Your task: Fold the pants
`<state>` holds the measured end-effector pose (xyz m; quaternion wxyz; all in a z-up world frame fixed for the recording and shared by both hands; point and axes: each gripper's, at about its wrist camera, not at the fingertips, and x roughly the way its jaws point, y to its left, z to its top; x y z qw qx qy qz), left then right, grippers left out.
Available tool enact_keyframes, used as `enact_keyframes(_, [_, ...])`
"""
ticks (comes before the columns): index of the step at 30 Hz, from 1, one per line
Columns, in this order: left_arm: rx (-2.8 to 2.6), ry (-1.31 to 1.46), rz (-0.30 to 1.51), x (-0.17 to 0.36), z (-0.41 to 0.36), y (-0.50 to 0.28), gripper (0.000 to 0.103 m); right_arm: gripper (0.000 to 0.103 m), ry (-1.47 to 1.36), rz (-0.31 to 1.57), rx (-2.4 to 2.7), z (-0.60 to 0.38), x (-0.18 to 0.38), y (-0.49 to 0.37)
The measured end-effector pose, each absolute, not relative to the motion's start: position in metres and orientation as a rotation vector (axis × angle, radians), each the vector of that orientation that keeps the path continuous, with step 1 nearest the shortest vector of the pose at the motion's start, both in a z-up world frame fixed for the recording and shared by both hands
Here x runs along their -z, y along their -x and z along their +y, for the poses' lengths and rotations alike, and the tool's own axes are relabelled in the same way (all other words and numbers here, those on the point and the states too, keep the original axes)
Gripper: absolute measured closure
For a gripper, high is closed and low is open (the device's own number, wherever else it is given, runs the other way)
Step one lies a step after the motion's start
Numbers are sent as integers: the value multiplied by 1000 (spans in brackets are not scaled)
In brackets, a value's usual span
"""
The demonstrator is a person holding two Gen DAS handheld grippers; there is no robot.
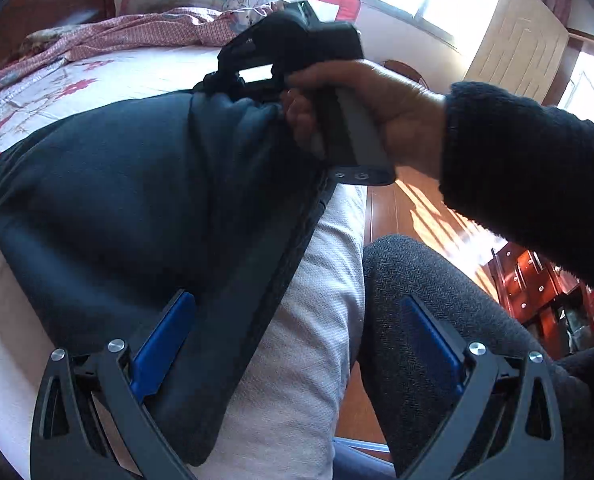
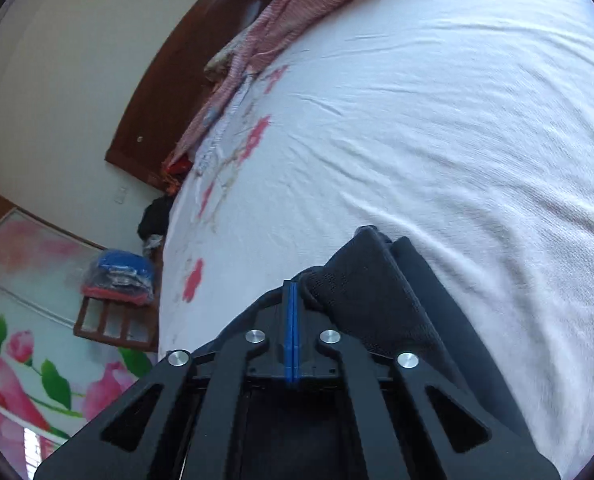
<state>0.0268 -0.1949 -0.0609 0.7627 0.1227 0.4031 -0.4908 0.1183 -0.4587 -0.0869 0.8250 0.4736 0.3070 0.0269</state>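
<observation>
Dark navy pants (image 1: 137,208) lie bunched on the white bed sheet (image 1: 25,340) at the bed's near edge. My left gripper (image 1: 297,344) is open; its left blue pad (image 1: 165,340) rests against the pants' lower edge and nothing is between the pads. My right gripper (image 1: 233,76), held by a hand, lifts the pants' far end. In the right wrist view this gripper (image 2: 293,292) is shut on a fold of the pants (image 2: 369,300), whose mesh lining shows, above the sheet (image 2: 437,140).
A pink checked quilt (image 1: 129,28) lies bunched near the wooden headboard (image 2: 169,80). The person's grey-trousered knee (image 1: 425,300) is beside the bed edge. Wooden floor (image 1: 417,208) and a red cabinet (image 1: 537,280) lie right. A stool with bagged clothes (image 2: 117,280) stands beside the bed.
</observation>
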Motion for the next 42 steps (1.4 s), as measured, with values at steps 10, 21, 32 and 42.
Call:
enact_keyframes(10, [1017, -413, 754, 36, -195, -5, 2, 79, -1060, 528, -166, -446, 34, -41])
enact_keyframes(21, [1038, -653, 716, 62, -216, 14, 2, 103, -1185, 541, 5, -472, 101, 33])
enact_keyframes(32, [818, 147, 961, 21, -98, -87, 2, 45, -1222, 427, -191, -474, 49, 40])
enact_keyframes(42, [814, 346, 1188, 82, -113, -69, 2, 45, -1255, 558, -188, -447, 93, 40])
